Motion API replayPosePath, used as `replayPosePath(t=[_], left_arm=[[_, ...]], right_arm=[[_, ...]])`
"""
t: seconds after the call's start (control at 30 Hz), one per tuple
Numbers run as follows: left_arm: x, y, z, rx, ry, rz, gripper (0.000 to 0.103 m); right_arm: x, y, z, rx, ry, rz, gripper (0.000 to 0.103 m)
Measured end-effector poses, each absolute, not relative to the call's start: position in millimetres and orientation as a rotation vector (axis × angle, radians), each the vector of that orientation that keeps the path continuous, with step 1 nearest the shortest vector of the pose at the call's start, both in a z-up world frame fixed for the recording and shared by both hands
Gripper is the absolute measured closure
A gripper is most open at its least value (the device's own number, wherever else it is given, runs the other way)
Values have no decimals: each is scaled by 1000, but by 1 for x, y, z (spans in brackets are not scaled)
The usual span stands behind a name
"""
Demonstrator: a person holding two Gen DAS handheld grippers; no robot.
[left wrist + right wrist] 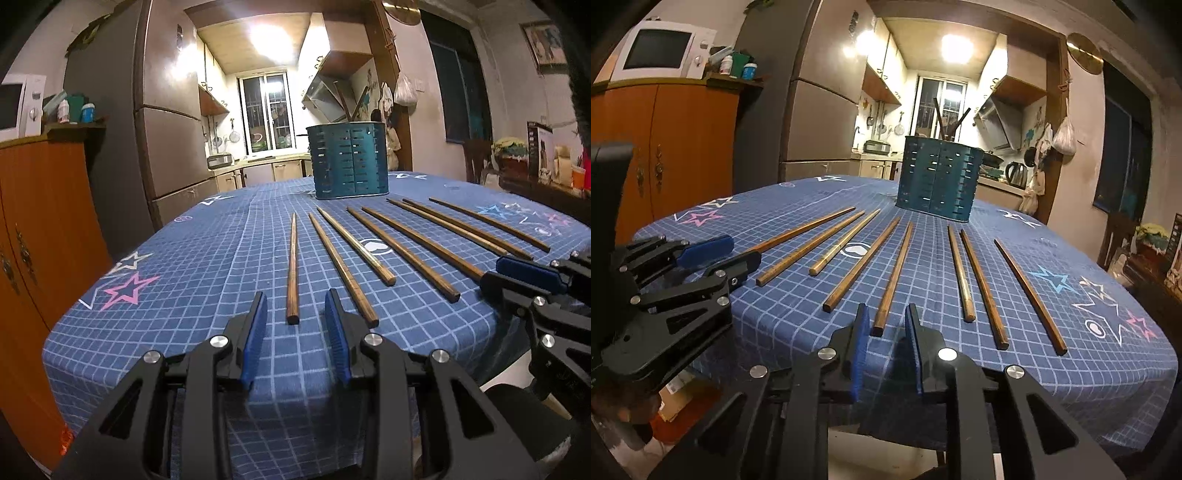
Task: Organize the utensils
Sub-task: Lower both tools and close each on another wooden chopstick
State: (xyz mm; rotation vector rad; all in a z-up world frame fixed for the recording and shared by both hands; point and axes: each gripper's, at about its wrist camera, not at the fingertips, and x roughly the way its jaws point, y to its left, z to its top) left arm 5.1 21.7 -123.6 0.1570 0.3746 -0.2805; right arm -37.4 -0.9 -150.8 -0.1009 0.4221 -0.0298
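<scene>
Eight chopsticks (891, 275) fanned flat on blue checked worktop (192, 258), apart from each other. Teal slotted holder (349, 160) upright behind them, two more sticks poking out; contents otherwise hidden. Left tool (295, 332) jaws apart, leftmost stick's near end just ahead, unclamped. Right tool (884, 341) jaws narrowly apart, a middle stick's end between tips, contact unclear. Near worktop edge blocked by tool bodies.

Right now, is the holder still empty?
No: in the right wrist view a few dark sticks already stand up out of the teal utensil holder at the far side of the table.
</scene>
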Motion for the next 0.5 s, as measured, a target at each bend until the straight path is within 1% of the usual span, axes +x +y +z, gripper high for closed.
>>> replayPosePath(t=[0.1, 0.23, 0.37, 0.4, 0.47, 0.5], left_arm=[[5, 24, -126, 130, 375, -306, 83], [3, 24, -128, 113, 361, -321, 87], [3, 25, -130, 103, 357, -328, 89], [3, 26, -130, 101, 357, -326, 91], [3, 28, -130, 94, 355, -328, 93], [3, 28, -130, 92, 353, -326, 95]], right_arm=[[-37, 0, -152, -86, 420, -41, 85], [-36, -1, -153, -67, 411, -56, 85], [-37, 0, -155, -54, 403, -54, 91], [-37, 1, -156, -50, 404, -53, 93], [-37, 1, -156, -37, 406, -52, 94], [-37, 0, -156, -28, 408, -52, 94]])
